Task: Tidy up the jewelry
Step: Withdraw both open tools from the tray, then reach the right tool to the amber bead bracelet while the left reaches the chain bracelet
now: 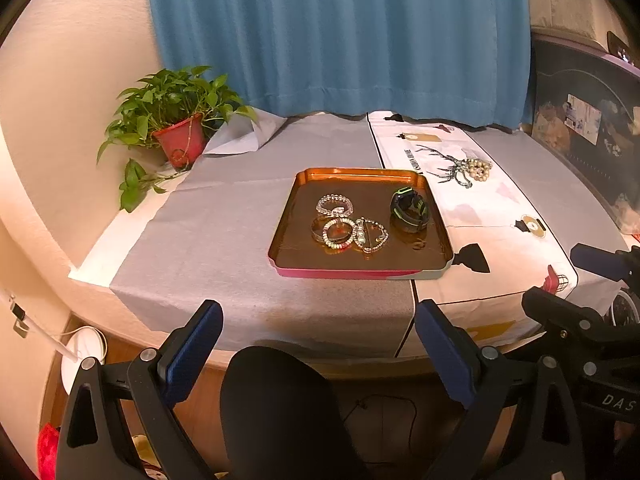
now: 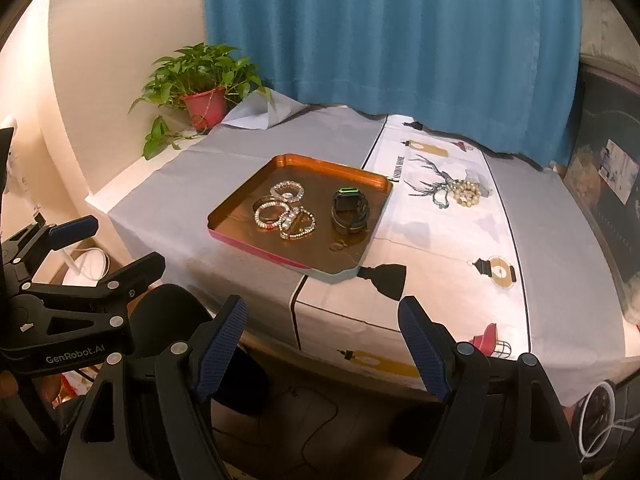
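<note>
Left tool [image 1: 318, 316] nearest, jaws spread wide, nothing between the blue pads; it hangs off the worktop's [image 1: 224, 220] near edge, tilted down toward the tray. Right tool [image 2: 322, 312] the same: jaws apart, empty, short of the near edge.

Copper-coloured tray [image 1: 434, 208] at 12 o'clock from the left tool, flat on the grey cloth, its right edge overlapping the white printed runner [image 1: 480, 216]. Inside: a clear beaded bracelet [image 1: 335, 205] toward the far left, a cluster of bangles and beaded bracelets [image 1: 350, 234] touching one another at the centre, and a black watch [image 1: 409, 210] with green trim on the right, apart from the cluster.

Pearl bracelet [image 1: 478, 169] lies outside the tray at about 1 o'clock, on the runner's deer print.

Farther off: potted plant [image 1: 176, 120] at 10 o'clock, blue curtain [image 1: 340, 32] behind.
</note>
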Tool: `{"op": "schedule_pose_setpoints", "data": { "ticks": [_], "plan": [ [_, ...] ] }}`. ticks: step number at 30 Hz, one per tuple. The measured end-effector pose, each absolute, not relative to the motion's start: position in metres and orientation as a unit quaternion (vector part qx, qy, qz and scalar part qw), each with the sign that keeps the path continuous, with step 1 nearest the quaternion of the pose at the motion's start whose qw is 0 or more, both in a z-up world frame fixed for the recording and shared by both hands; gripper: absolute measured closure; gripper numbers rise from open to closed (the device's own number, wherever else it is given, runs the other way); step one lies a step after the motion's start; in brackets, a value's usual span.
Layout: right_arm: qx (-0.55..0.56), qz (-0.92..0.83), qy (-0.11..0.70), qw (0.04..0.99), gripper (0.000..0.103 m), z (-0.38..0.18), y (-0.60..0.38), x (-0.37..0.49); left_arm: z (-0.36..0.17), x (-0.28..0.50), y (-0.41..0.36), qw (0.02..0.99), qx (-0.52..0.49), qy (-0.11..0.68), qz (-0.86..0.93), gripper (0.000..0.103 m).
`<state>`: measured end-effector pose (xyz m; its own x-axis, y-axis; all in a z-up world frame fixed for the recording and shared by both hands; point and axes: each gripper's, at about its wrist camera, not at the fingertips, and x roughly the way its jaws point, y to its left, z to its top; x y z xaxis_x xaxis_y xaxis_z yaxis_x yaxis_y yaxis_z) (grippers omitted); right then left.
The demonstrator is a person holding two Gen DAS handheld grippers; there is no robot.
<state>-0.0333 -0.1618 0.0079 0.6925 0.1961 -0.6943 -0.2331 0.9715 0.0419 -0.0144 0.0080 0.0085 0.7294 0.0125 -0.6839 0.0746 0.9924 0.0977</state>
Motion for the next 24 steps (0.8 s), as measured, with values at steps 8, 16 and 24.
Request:
{"op": "schedule_pose_setpoints", "data": {
  "ticks": [8, 16, 24],
  "plan": [
    [-0.015, 0.102, 0.375, 0.921, 0.024, 0.004, -0.178, -0.022, 0.007, 0.001, 0.002, 0.925, 0.055, 0.375, -0.028, 0.007],
    [0.020, 0.045, 0.378, 0.925, 0.024, -0.005, -0.240, 0.011, 0.012, 0.038, -0.025, 0.921, 0.056, 0.382, -0.057, 0.007],
    [0.063, -0.013, 0.378, 0.924, 0.024, -0.029, -0.328, 0.113, 0.012, 0.109, -0.079, 0.915, 0.073, 0.386, -0.088, 0.007]
  ]
}}
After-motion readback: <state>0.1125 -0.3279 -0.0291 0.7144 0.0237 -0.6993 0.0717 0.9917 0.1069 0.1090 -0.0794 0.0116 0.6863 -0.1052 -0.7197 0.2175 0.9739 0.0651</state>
